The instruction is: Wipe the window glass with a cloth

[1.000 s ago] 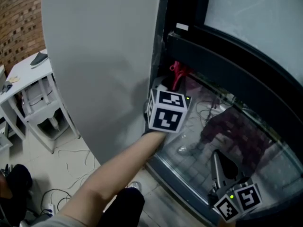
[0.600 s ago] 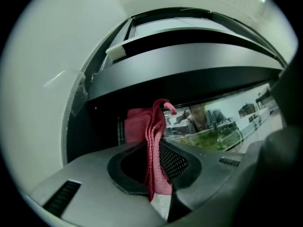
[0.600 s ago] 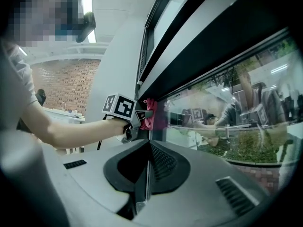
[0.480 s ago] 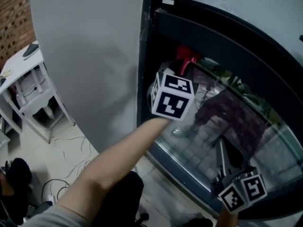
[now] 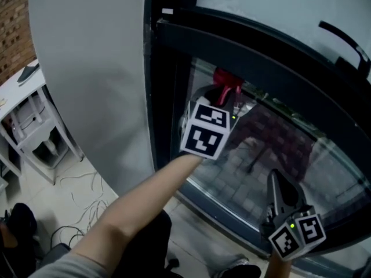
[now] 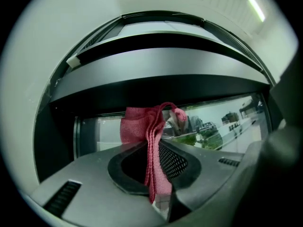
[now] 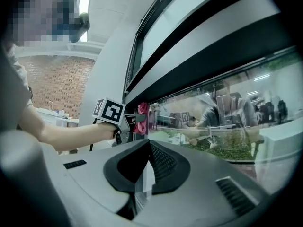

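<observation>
Item 1, cloth [image 5: 226,81]: clamped in our left gripper [image 5: 222,104], jaws closed on it, at the window glass [image 5: 272,149] top-left corner; pane runs toward 4 o'clock in head view; right gripper [image 5: 277,184] closed, empty, farther at 5 o'clock.

The left gripper [image 5: 225,97] and right gripper [image 5: 278,184] have grey moulded bodies with black ribbed pads [image 6: 173,162] and slotted vents, each topped by a white cube of black square markers with 1 green light; the short sleeve [image 5: 55,266] is grey.
</observation>
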Motion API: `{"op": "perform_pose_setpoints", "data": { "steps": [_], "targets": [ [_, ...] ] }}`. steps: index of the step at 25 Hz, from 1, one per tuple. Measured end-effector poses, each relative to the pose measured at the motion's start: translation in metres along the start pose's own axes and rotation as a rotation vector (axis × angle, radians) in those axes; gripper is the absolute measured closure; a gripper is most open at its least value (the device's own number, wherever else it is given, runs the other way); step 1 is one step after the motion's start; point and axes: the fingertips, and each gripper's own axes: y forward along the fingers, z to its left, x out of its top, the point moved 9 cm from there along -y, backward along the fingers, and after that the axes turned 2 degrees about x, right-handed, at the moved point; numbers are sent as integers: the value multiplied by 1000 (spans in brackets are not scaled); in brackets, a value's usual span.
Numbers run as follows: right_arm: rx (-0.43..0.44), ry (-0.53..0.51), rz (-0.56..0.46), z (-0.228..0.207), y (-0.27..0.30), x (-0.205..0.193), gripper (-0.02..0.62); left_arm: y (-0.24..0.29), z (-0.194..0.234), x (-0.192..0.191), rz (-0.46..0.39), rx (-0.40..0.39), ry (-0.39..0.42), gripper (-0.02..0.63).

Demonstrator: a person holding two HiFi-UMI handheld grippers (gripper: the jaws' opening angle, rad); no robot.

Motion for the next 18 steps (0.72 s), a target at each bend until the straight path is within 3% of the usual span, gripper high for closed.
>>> {"op": "perform_pose_setpoints", "data": {
  "steps": [5,18],
  "targets": [
    [-49,-31,8,-8,-38,-1,595,-5,-47,3,-1,-99,1,560],
    [-258,2,46,-30,-133,-19,595,-21,-166,11,-3,-278,-5,560]
  ]
}}
